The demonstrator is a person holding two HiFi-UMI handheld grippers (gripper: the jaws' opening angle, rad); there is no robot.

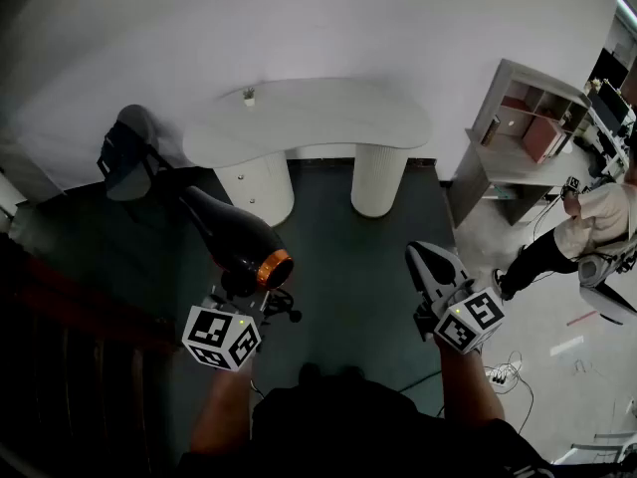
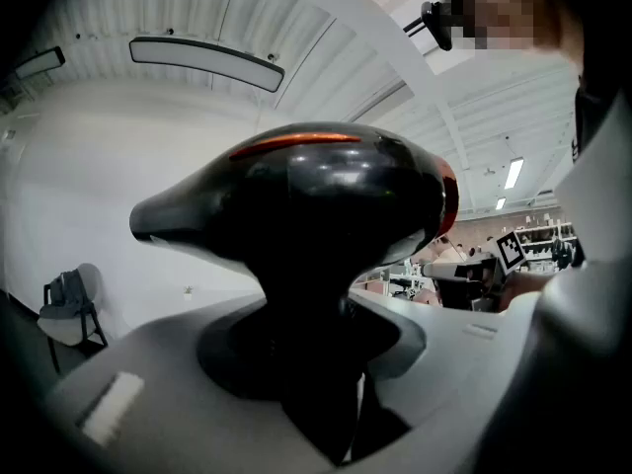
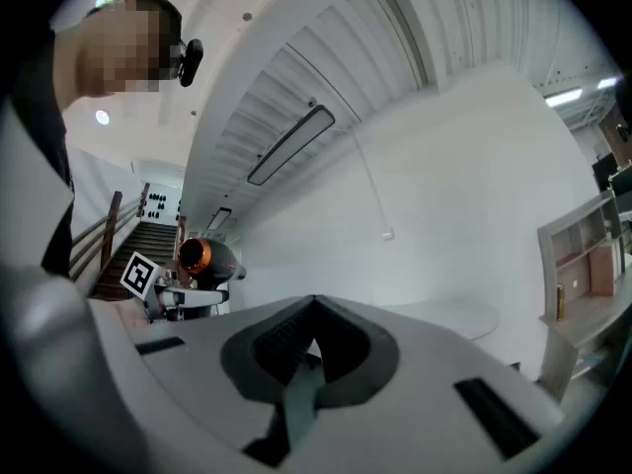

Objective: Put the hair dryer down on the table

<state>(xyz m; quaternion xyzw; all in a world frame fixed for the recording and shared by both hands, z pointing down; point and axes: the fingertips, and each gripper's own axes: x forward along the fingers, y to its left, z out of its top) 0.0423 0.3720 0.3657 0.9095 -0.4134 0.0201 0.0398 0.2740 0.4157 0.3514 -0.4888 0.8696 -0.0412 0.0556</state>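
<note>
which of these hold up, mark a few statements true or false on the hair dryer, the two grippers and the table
1. The left gripper grips the hair dryer by its handle. True.
2. The hair dryer already lies on the white table. False: it is held in the air, short of the table, over the dark floor.
3. The right gripper carries a second item. False: its fingers are together with nothing between them.
4. One end of the hair dryer has an orange ring. True.
5. The hair dryer's handle points up. False: its body sits above the left gripper, handle downward into the fingers.
</note>
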